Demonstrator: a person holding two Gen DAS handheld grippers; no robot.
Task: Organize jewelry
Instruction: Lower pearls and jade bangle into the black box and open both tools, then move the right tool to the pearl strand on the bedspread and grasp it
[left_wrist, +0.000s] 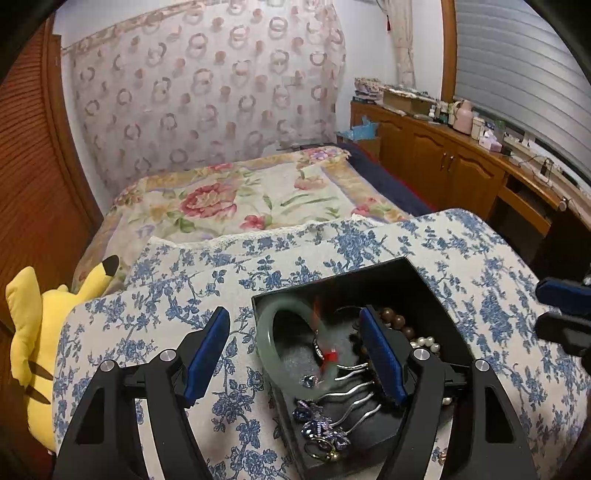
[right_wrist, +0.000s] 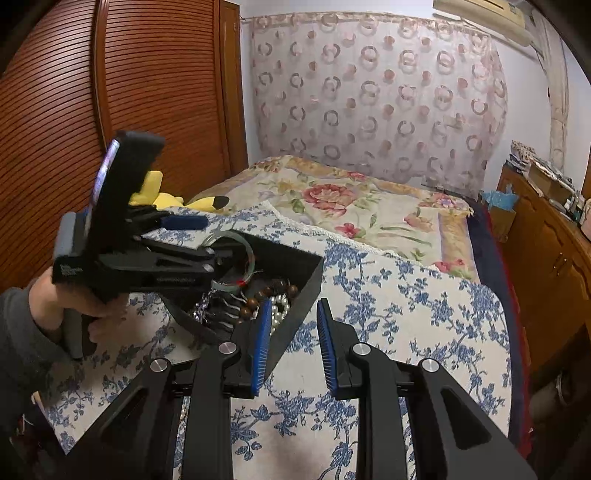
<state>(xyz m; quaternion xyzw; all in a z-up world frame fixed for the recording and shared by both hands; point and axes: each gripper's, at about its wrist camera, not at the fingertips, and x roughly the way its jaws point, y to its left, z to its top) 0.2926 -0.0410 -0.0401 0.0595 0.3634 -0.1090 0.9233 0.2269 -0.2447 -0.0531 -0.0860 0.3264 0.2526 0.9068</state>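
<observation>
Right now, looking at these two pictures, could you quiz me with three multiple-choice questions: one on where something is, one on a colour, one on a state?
1. Where does the green bangle lie?
A. in the black box
B. on the yellow plush toy
C. on the wooden cabinet

2. What colour is the flower print on the cloth under the box?
A. red
B. blue
C. green

3. How do the jaws of the left gripper stand?
A. clamped on the bangle
B. fully shut
C. wide apart

Answers: 1 A, it rests inside among beads and pearls. 2 B, blue sprigs on white. 3 C, the pads press on nothing.
</observation>
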